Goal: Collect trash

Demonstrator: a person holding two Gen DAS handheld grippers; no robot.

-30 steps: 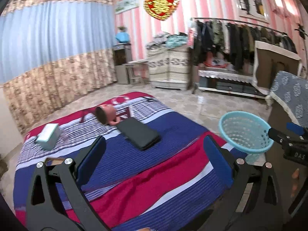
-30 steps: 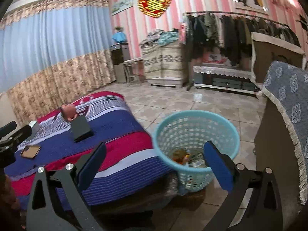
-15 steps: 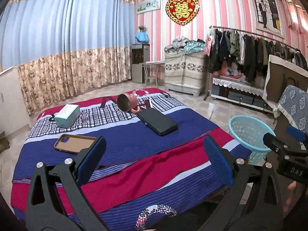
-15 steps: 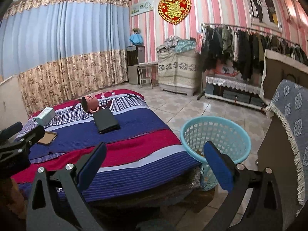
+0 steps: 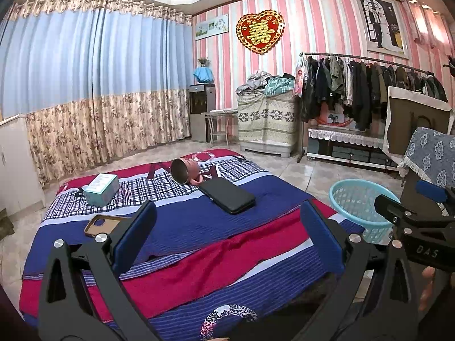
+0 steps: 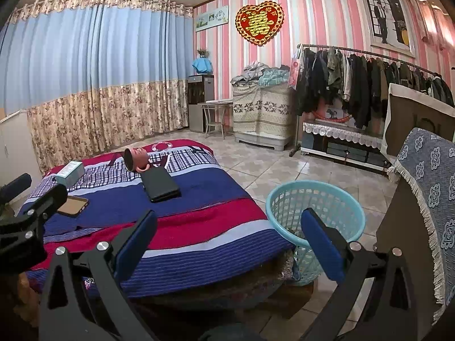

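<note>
A light blue mesh basket (image 6: 315, 216) stands on the tiled floor at the bed's right corner; it also shows in the left wrist view (image 5: 359, 204). Its contents are hidden from here. My left gripper (image 5: 227, 236) is open and empty above the near part of the striped bedspread (image 5: 199, 255). My right gripper (image 6: 227, 236) is open and empty, held back between the bed corner and the basket. No loose trash shows on the bed.
On the bed lie a pink mug on its side (image 5: 184, 172), a black case (image 5: 227, 194), a teal box (image 5: 102, 189) and a phone in a brown case (image 5: 99, 224). A cloth-draped cabinet (image 6: 426, 199) stands right of the basket. A clothes rack (image 5: 369, 91) lines the far wall.
Both grippers have pulled back and up from the bed and basket. The view is wider now and the basket's inside is no longer seen.
</note>
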